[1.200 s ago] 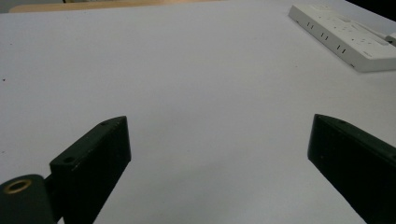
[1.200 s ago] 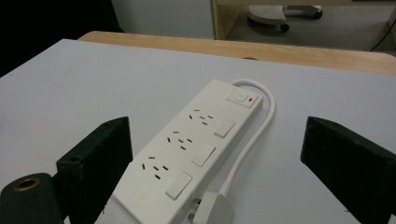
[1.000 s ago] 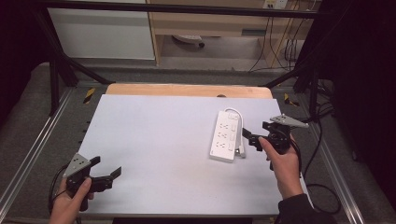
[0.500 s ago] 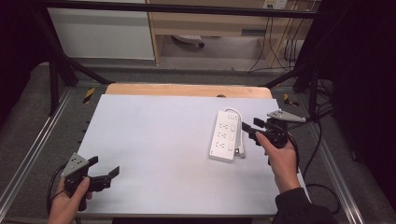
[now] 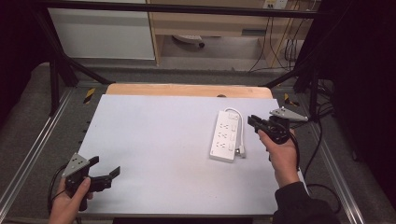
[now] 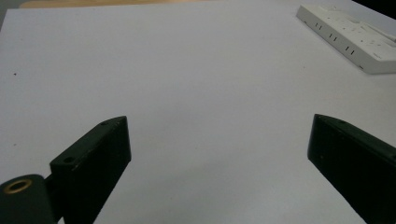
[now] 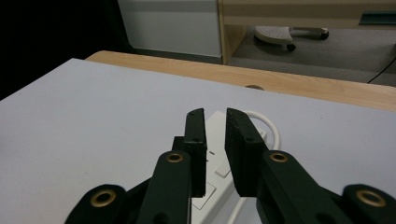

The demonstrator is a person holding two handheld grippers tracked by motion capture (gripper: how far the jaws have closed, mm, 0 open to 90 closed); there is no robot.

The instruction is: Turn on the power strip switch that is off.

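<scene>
A white power strip (image 5: 226, 135) lies flat on the right half of the white table (image 5: 159, 140), its cord (image 5: 242, 135) looped along its right side. My right gripper (image 5: 253, 122) hovers just right of the strip's far half and points left at it. Its jaws stand nearly together with only a narrow slit and nothing between them. In the right gripper view the strip (image 7: 215, 140) shows just beyond my right gripper (image 7: 214, 114). My left gripper (image 5: 105, 166) is at the near left corner, wide open and empty. The strip (image 6: 350, 37) lies far beyond my left gripper (image 6: 219, 120).
A wooden board (image 5: 187, 89) borders the table's far edge. Metal rails run along both sides, and cables (image 5: 322, 140) trail off the right side. A cabinet and a shelf unit stand on the floor behind.
My right gripper has moved a little farther from the person, along the strip's right side. The left gripper has barely shifted.
</scene>
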